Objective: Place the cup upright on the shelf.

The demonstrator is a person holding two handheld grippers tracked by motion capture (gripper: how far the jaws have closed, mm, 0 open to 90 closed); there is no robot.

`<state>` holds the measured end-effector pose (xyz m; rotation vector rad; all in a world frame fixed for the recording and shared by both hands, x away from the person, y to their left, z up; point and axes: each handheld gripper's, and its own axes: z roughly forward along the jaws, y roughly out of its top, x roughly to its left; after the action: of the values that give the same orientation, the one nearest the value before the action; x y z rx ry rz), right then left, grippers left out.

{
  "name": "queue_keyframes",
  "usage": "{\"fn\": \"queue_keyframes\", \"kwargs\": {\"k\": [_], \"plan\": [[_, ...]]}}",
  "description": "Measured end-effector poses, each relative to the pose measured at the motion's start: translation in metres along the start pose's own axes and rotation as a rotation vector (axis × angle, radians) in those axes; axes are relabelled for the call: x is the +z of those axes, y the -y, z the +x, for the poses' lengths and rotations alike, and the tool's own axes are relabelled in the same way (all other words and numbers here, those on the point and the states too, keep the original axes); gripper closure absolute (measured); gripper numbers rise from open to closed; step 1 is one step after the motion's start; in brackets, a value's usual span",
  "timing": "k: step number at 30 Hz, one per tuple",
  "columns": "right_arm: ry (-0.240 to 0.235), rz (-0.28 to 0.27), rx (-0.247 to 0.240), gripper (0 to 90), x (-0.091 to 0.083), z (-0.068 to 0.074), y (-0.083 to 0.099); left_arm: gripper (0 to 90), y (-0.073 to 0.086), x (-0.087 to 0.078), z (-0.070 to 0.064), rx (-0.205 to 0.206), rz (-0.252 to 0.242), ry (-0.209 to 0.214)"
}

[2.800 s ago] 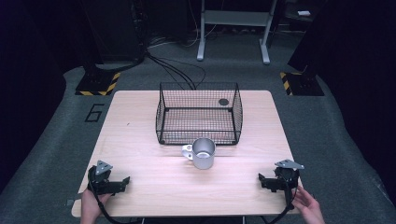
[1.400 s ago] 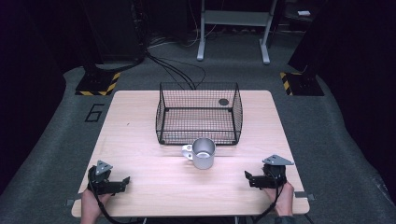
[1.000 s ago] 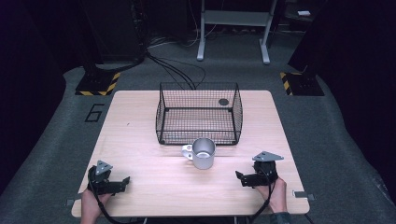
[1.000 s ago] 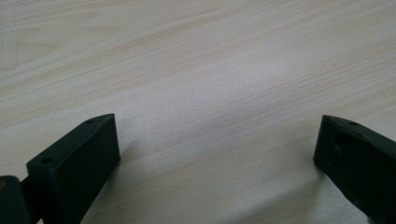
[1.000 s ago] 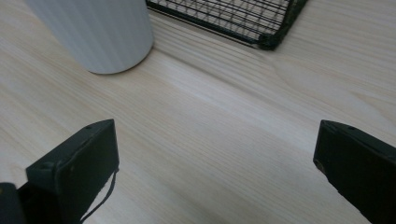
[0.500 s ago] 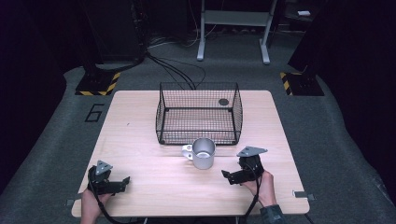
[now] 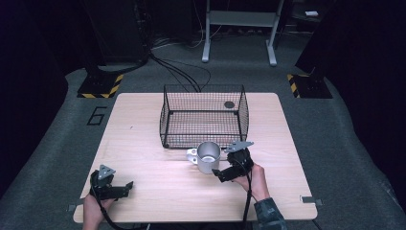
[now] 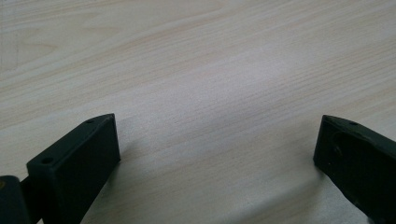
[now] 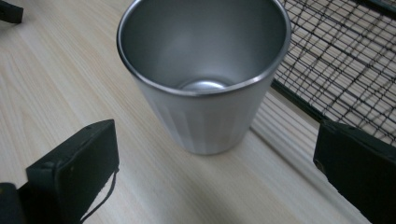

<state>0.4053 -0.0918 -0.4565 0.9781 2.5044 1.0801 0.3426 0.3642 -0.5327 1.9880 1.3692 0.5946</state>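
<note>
My right gripper (image 7: 216, 173) has travelled from the table's right edge, where it started, leftward and a little forward across the pale wooden table (image 7: 143, 143). It has closed in steadily on the upright silver metal mug (image 7: 208, 157), and now sits just beside its right side. My right hand (image 7: 256, 179) has come along with it, forearm reaching further in over the tabletop. From the right gripper view, the mug (image 9: 205, 79) now stands close ahead between the two spread jaws, neither one touching it.
</note>
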Motion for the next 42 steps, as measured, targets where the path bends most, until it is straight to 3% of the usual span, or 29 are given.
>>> {"fn": "queue_keyframes", "kwargs": {"k": [12, 24, 32, 42], "plan": [[-0.007, 0.018, -0.038, 0.0, 0.017, 0.003, -0.031, 0.4, 0.000, 0.000, 0.000, 0.000, -0.001, 0.000], [0.016, 0.060, -0.058, 0.0, 0.034, 0.008, -0.049, 0.4, 0.000, 0.000, 0.000, -0.001, 0.000, 0.000], [0.056, 0.112, -0.063, 4.7, 0.046, 0.012, -0.054, 0.4, 0.000, 0.000, 0.000, -0.002, -0.001, -0.001], [0.060, 0.092, -0.049, 5.5, 0.046, 0.013, -0.053, 0.4, 0.000, 0.000, 0.000, -0.002, 0.000, -0.001]]}}
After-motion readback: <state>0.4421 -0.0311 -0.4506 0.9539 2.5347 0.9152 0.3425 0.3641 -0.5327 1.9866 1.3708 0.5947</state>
